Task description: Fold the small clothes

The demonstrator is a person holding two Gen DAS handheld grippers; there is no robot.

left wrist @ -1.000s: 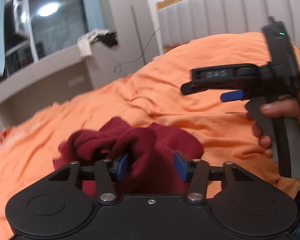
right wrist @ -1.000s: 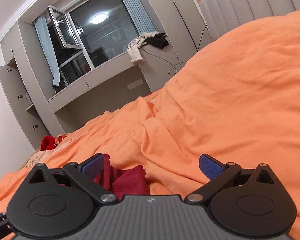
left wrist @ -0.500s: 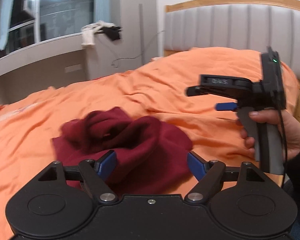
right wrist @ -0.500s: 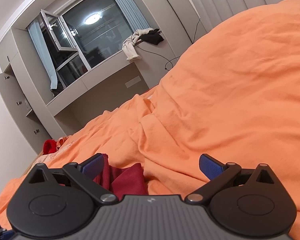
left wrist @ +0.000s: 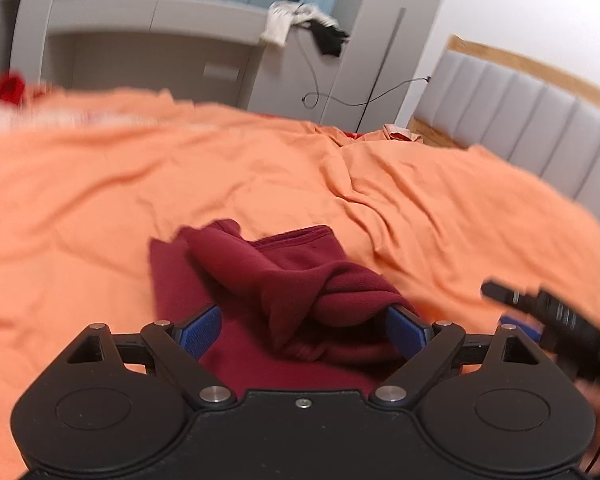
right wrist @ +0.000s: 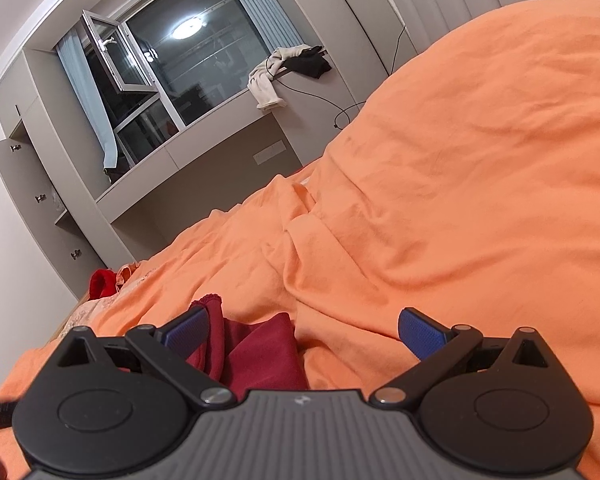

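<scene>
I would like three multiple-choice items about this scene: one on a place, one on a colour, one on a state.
1. Where does the crumpled garment lie?
A. on the orange bedspread
B. on the windowsill
C. on the floor

2. What colour is the garment?
A. white
B. dark red
C. blue

3. How stands the left gripper?
A. shut on nothing
B. out of view
C. open, its pads on either side of the garment's bunched part

Key: 1 A, orange cloth surrounds it; 2 B, both views show dark red; 3 C, a wide gap separates the blue pads.
</scene>
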